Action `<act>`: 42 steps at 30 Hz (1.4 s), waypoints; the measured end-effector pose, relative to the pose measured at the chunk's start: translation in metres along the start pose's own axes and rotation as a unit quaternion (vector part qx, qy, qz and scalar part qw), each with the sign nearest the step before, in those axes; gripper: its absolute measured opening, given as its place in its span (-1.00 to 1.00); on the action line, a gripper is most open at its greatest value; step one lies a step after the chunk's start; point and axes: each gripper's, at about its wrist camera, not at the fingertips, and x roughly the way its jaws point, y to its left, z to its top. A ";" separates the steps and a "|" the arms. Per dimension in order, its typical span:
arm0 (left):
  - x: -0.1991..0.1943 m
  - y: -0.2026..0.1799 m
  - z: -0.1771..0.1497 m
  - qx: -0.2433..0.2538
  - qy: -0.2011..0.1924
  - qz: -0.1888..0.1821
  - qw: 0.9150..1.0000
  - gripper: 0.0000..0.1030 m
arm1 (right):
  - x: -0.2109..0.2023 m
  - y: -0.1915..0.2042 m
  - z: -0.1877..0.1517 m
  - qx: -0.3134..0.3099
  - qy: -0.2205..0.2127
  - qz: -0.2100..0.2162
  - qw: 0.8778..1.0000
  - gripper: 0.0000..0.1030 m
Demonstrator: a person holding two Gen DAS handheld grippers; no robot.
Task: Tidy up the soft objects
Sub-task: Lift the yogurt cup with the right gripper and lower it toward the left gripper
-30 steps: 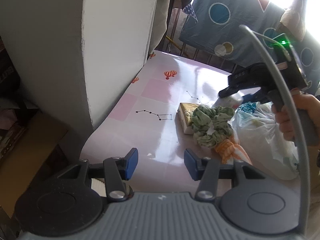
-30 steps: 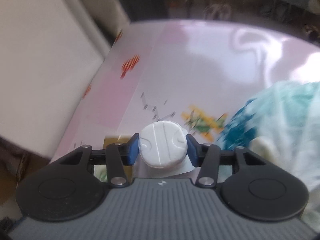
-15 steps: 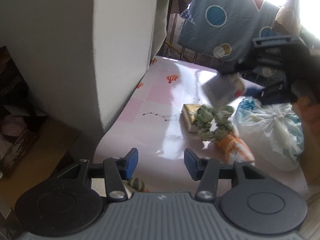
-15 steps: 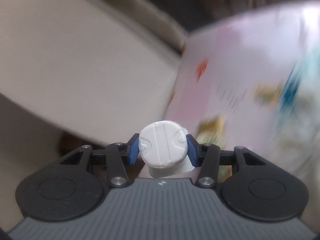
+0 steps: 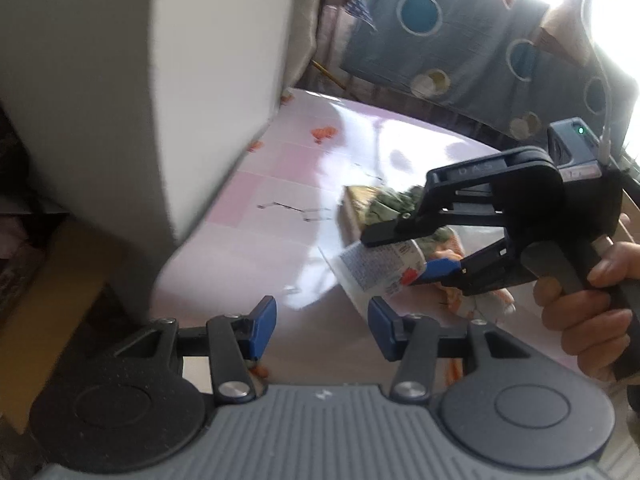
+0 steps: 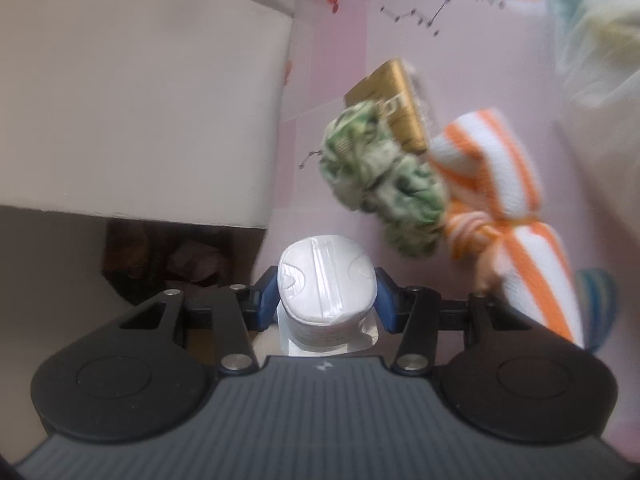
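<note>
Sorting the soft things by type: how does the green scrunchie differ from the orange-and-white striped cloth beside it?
The green scrunchie is a ruffled, bunched ring in mottled green; the striped cloth is smoother, with broad orange and white bands. The scrunchie partly overlaps a gold packet; the cloth does not overlap it and stretches longer, toward the view's lower right. Both are fabric and lie touching on the pink table.

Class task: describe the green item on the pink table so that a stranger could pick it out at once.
Start at the pink table beside the big white block. Near its middle lies a small pile; the green scrunchie sits between a gold pack and an orange-striped cloth. It alone is green, crinkled and ring-shaped.
</note>
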 end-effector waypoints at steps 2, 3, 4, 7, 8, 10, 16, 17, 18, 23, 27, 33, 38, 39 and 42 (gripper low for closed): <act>0.009 -0.005 0.002 0.005 0.008 -0.010 1.000 -0.01 | -0.006 -0.004 0.002 -0.006 -0.015 -0.014 1.000 0.01; 0.012 -0.008 0.001 0.008 0.012 -0.013 1.000 -0.01 | -0.010 -0.006 0.004 -0.010 -0.023 -0.024 0.999 0.04; 0.014 -0.011 0.002 0.013 0.014 -0.015 1.000 -0.01 | -0.012 -0.009 0.007 -0.012 -0.030 -0.033 0.999 0.05; 0.019 -0.018 0.003 0.026 0.017 -0.021 0.999 -0.01 | -0.024 -0.023 0.011 -0.009 -0.046 -0.048 0.998 0.06; 0.020 -0.019 0.003 0.030 0.017 -0.022 0.999 -0.01 | -0.028 -0.029 0.012 -0.003 -0.048 -0.043 0.998 0.06; 0.019 -0.020 0.002 0.034 0.016 -0.024 0.999 -0.01 | -0.033 -0.033 0.010 0.005 -0.053 -0.031 0.998 0.06; 0.020 -0.021 0.001 0.042 0.018 -0.015 0.999 -0.01 | -0.041 -0.011 0.000 -0.043 -0.060 -0.023 0.997 0.36; 0.020 -0.021 0.001 0.042 0.020 -0.013 0.999 -0.01 | -0.036 -0.004 -0.001 -0.060 -0.055 -0.030 0.996 0.41; 0.019 -0.020 -0.001 0.042 0.021 -0.010 0.999 -0.01 | -0.030 0.004 -0.003 -0.078 -0.049 -0.042 0.995 0.49; 0.016 -0.009 -0.006 0.030 0.033 0.006 0.999 -0.01 | -0.002 0.026 -0.007 -0.142 -0.026 -0.101 0.984 0.55; 0.013 0.001 -0.009 0.015 0.038 0.015 0.999 -0.01 | 0.013 0.032 -0.012 -0.172 -0.024 -0.131 0.976 0.48; 0.007 0.004 -0.009 0.010 0.033 0.021 0.999 -0.01 | -0.002 0.013 -0.013 -0.114 -0.042 -0.085 0.989 0.28; 0.003 0.000 -0.008 0.014 0.024 0.015 1.000 -0.01 | -0.007 -0.031 -0.011 0.036 0.008 0.046 0.998 0.29; 0.003 -0.001 -0.008 0.015 0.023 0.014 1.000 -0.01 | -0.006 -0.040 -0.013 0.062 0.016 0.058 0.996 0.29; 0.003 -0.005 -0.007 0.022 0.023 0.011 0.999 -0.01 | -0.009 -0.058 -0.015 0.103 0.016 0.068 0.992 0.31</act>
